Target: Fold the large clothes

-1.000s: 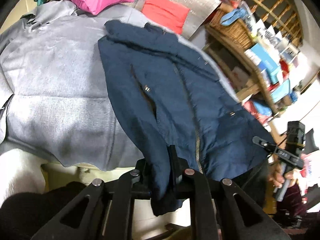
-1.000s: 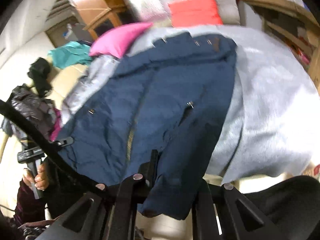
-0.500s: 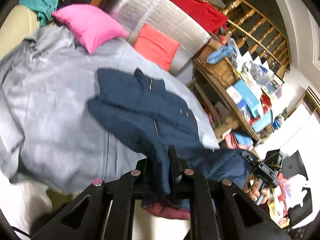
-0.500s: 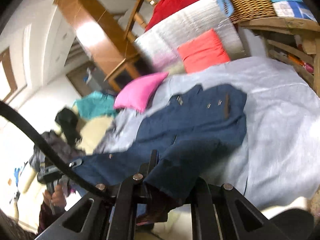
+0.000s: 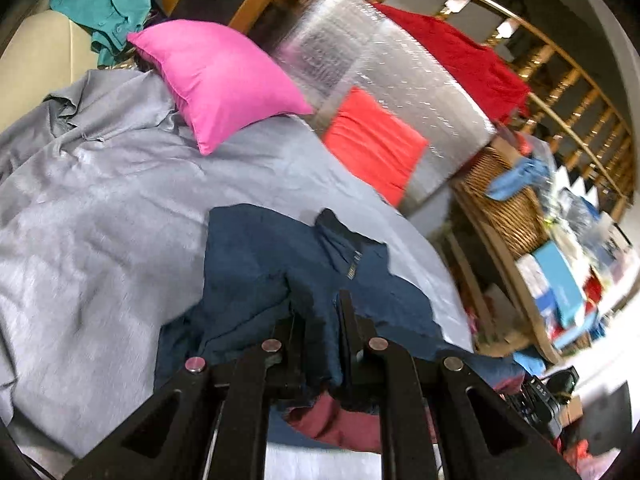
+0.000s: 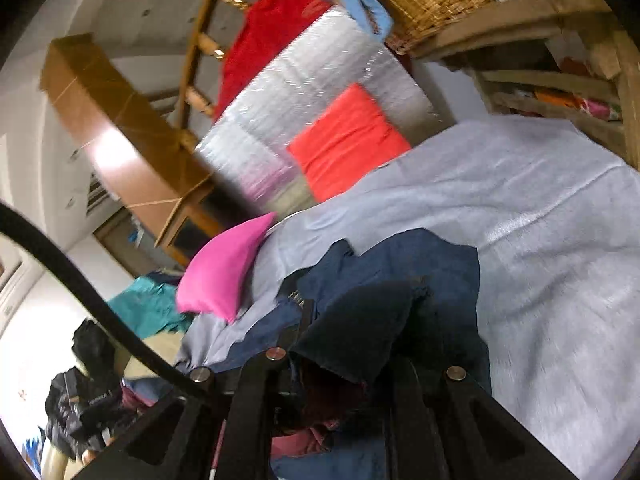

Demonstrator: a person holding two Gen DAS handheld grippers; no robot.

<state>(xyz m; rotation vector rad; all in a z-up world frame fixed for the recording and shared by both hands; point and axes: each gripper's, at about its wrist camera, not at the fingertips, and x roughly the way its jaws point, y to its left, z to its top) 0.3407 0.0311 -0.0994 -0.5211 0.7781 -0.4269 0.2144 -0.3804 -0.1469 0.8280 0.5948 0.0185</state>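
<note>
A navy blue zip jacket (image 5: pixel 256 264) lies on a bed covered with a grey sheet (image 5: pixel 100 220), its collar toward the pillows. My left gripper (image 5: pixel 322 320) is shut on a fold of the jacket's lower edge and holds it above the body of the jacket. In the right wrist view the same jacket (image 6: pixel 432 268) is bunched up, and my right gripper (image 6: pixel 360 336) is shut on another part of its edge. The cloth drapes over the right gripper's fingers and hides their tips. Maroon fabric (image 5: pixel 340 420) shows just under the held edge.
A pink pillow (image 5: pixel 216 76) and a coral cushion (image 5: pixel 372 144) lean at the head of the bed against a silver foil pad (image 5: pixel 384 60). A wooden shelf with a wicker basket (image 5: pixel 504 208) flanks the bed. A black cable (image 6: pixel 80 280) crosses the right wrist view.
Both grippers have carried the jacket's lower edge forward toward the collar and pillows. The jacket, spread long before, now lies doubled and bunched. Both views have tilted and rolled.
</note>
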